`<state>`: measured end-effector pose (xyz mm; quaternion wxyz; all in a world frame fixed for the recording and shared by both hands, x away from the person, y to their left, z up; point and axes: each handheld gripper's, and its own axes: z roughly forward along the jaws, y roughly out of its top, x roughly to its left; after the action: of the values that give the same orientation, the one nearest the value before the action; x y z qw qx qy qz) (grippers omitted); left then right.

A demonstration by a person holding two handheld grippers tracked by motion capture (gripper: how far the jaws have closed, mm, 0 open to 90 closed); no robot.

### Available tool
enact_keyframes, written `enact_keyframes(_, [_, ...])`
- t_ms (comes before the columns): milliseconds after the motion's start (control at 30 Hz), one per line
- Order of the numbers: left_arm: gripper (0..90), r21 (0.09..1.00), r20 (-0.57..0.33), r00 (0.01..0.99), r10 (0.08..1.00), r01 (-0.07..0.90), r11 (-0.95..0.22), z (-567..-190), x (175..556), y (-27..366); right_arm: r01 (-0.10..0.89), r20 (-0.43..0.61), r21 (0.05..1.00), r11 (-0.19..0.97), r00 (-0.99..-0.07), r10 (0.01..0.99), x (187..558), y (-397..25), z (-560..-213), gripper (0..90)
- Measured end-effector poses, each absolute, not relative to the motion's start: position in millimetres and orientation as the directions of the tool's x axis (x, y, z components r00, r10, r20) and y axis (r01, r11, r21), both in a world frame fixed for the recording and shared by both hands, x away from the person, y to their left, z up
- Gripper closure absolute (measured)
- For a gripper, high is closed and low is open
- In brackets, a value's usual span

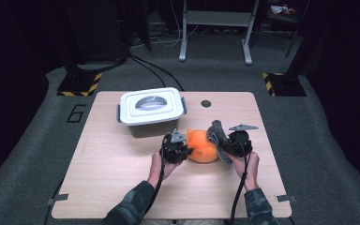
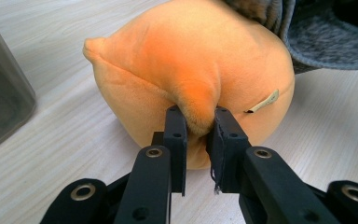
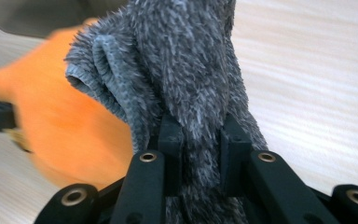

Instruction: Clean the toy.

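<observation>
Toward the far left of the worktop (image 1: 98,187) sits the lidded box (image 1: 152,111), untouched. Your left hand-held gripper (image 2: 196,122) is pinched tight on a fold of the orange plush (image 2: 191,70), which rests near the middle of the worktop, just in front of the box. Your right hand-held gripper (image 3: 200,135) is clamped on the grey cloth (image 3: 186,70), draped against the plush's right side. You seem to be mid-separation: next, hold the plush steady and draw the cloth toward the right edge, keeping both grips firm

Lab: hazard-taped stand bases (image 1: 80,83)
</observation>
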<state>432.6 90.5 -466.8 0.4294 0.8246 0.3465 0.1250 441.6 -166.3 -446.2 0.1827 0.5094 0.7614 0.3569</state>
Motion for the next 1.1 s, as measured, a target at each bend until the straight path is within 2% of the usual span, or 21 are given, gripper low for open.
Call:
enact_keyframes(300, [78.0, 0.791, -0.088, 0.726, 0.682, 0.467, -0.395, -467.3, 433.0, 90.7, 0.707, 0.109, 0.682, 0.188, -0.352, 0.930, 447.2, -179.1, -466.9, 74.6])
enact_keyframes(633, [77.2, 0.778, -0.088, 0.722, 0.686, 0.480, -0.405, -467.4, 433.9, 93.1, 0.777, 0.128, 0.602, 0.185, -0.323, 0.938, 454.4, -183.3, -497.3, 74.4])
enact_keyframes(800, [77.0, 0.772, -0.091, 0.720, 0.688, 0.487, -0.408, -467.0, 434.4, 94.4, 0.745, 0.101, 0.640, 0.187, -0.323, 0.941, 451.9, -189.6, -487.2, 74.4])
enact_keyframes(933, [76.9, 0.768, -0.103, 0.712, 0.695, 0.501, -0.399, -467.0, 434.4, 94.6, 0.711, 0.101, 0.683, 0.167, -0.319, 0.942, 445.0, -193.6, -465.0, 74.5])
enact_keyframes(1100, [76.9, 0.762, -0.096, 0.714, 0.693, 0.501, -0.411, -464.4, 435.1, 92.9, 0.636, 0.079, 0.746, 0.200, -0.382, 0.921, 436.4, -182.8, -431.0, 74.4])
